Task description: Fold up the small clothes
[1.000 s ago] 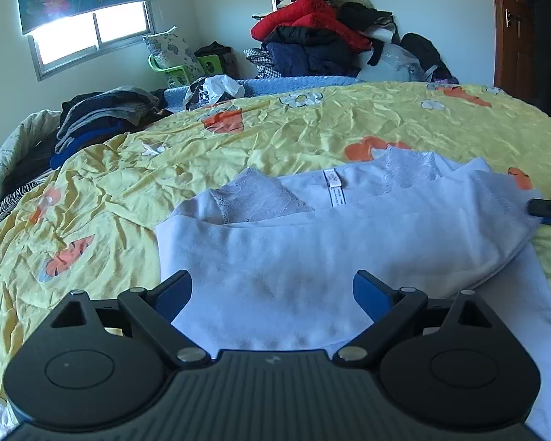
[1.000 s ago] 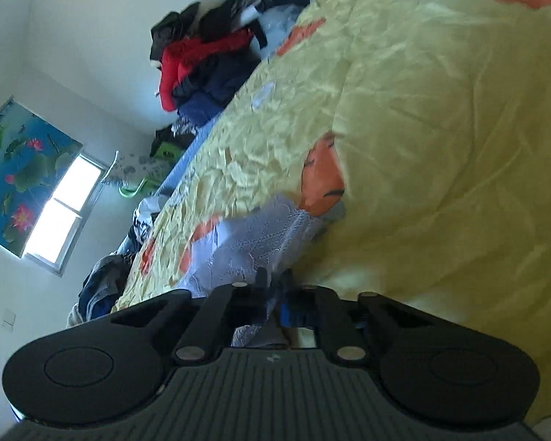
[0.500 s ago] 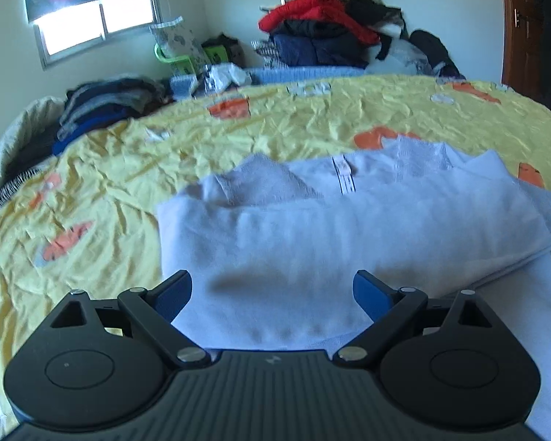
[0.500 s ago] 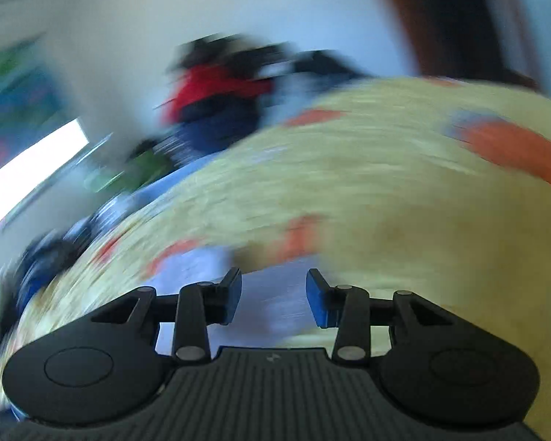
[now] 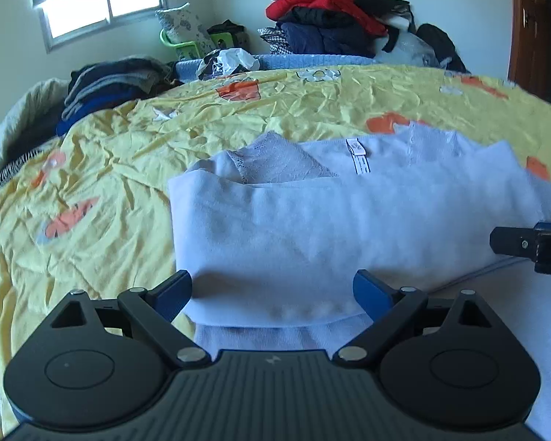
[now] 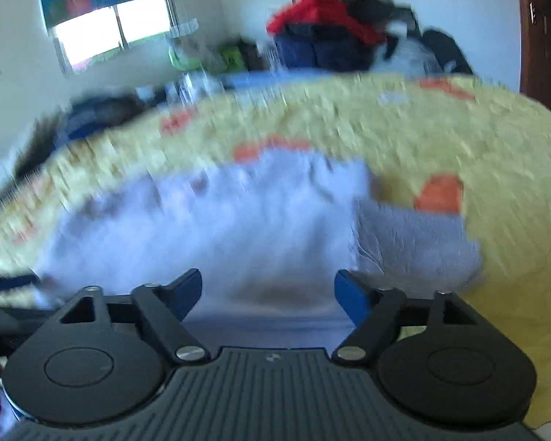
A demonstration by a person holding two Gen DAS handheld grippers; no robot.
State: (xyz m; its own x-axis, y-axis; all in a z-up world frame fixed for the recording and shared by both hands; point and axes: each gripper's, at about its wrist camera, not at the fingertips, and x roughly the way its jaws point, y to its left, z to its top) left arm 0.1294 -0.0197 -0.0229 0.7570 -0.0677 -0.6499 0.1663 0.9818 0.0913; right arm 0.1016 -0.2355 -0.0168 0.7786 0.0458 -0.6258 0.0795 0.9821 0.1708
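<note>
A small white garment with lace sleeves and a neck label lies partly folded on the yellow flowered bedspread. Just above its near folded edge my left gripper stands open, pads apart with nothing pinched between them. A fingertip of my right gripper pokes in at the right edge of the left wrist view, beside the garment. The right wrist view is blurred: my right gripper hovers over the garment with its jaws opening and nothing held between them.
A tall heap of clothes with a red jacket is stacked at the far side of the bed. Dark folded clothes sit at the far left. A wooden door stands at the right, a window at the back left.
My right gripper let go of the garment's side, opened, rolled upright and swung over the cloth. The left gripper stayed open and nearly still.
</note>
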